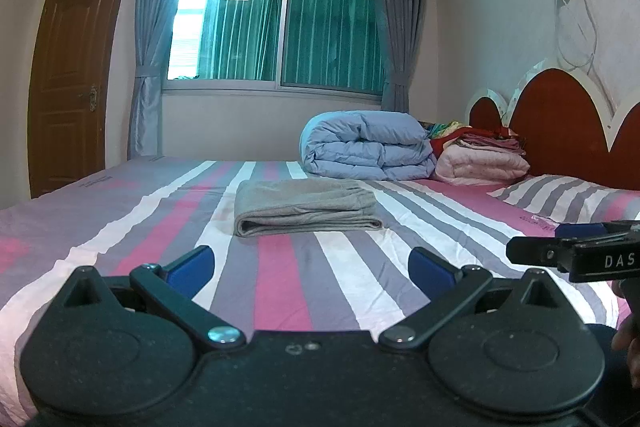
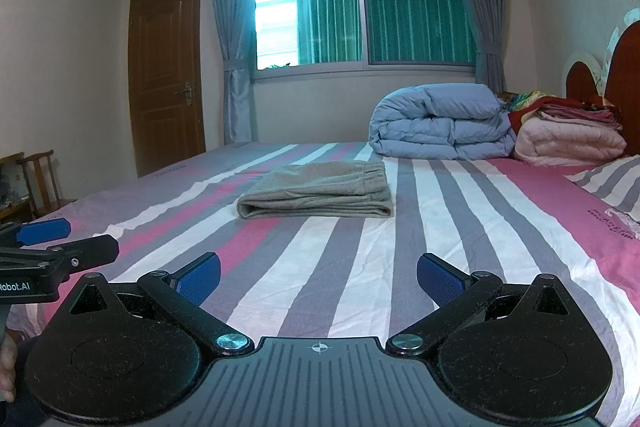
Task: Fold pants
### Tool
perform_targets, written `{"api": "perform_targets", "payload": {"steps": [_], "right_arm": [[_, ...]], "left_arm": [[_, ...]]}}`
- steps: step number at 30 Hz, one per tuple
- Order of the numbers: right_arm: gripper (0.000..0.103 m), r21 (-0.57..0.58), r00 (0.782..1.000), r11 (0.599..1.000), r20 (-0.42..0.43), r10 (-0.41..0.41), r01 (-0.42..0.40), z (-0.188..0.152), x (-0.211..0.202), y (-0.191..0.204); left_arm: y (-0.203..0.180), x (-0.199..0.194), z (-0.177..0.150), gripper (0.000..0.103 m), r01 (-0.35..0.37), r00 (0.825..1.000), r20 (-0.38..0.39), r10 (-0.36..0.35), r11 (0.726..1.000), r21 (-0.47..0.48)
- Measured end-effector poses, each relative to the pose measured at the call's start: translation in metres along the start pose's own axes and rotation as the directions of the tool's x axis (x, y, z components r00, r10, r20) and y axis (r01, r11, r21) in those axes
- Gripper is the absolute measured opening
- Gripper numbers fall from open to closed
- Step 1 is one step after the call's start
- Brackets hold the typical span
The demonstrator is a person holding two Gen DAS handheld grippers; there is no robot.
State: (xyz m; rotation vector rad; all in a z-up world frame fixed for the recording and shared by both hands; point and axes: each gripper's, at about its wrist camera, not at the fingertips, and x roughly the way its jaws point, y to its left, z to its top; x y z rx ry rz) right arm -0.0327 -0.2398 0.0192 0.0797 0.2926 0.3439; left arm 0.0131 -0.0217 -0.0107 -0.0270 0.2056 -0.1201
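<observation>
The grey pants (image 1: 306, 207) lie folded into a compact rectangle on the striped bed sheet (image 1: 280, 275), ahead of both grippers; they also show in the right wrist view (image 2: 320, 189). My left gripper (image 1: 312, 267) is open and empty, held low over the sheet short of the pants. My right gripper (image 2: 318, 277) is open and empty, also short of the pants. The right gripper shows at the right edge of the left wrist view (image 1: 560, 247), and the left gripper at the left edge of the right wrist view (image 2: 52, 241).
A rolled blue duvet (image 1: 368, 145) and a pile of pink and red bedding (image 1: 480, 157) sit at the bed's far side by the red headboard (image 1: 560, 123). A striped pillow (image 1: 568, 197) lies right. A window, curtains and a brown door (image 1: 68, 75) stand behind.
</observation>
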Motion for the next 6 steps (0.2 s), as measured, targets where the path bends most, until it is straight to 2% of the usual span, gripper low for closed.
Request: {"api": "perform_targets", "payload": {"steps": [6], "right_arm": [[0.103,-0.001,1.000,1.000,0.001,0.001,-0.001,-0.0001,-0.0004,-0.0001]], "left_arm": [[-0.0008,0.0014,-0.0017,0.097,0.008,1.000,-0.006,-0.008,1.000,0.001]]}}
